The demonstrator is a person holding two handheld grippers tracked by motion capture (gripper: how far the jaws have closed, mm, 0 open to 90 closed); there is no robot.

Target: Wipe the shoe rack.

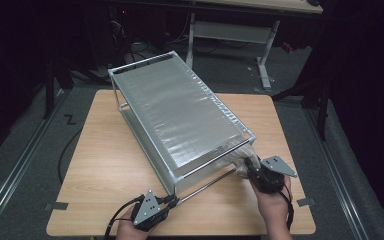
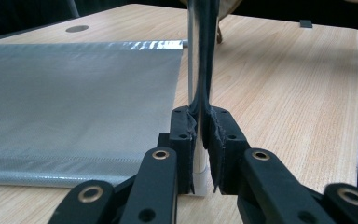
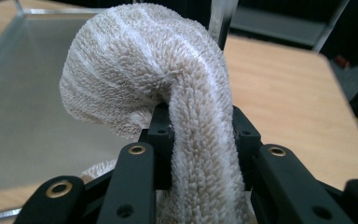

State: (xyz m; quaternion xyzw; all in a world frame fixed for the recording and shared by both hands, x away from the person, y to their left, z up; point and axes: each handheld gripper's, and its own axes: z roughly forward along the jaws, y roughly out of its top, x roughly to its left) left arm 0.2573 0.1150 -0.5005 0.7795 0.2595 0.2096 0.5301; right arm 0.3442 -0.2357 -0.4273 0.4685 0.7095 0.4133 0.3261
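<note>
A silver metal two-tier rack with mesh shelves (image 1: pixel 180 117) lies across the light wooden table (image 1: pixel 105 165), its long axis running from the near right corner to the far left. The left gripper (image 1: pixel 172 200) is clamped on the rack's near upright corner post (image 2: pixel 200 60). The right gripper (image 1: pixel 252 165), at the rack's near right end, pinches a cream terry-cloth towel (image 3: pixel 158 74), which bulges above its jaws.

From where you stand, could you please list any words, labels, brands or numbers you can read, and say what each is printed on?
None: no print shows on the metal rack, the towel, the wooden table, the left gripper or the right gripper.
A dark zigzag mark on the floor is no readable character.
</note>
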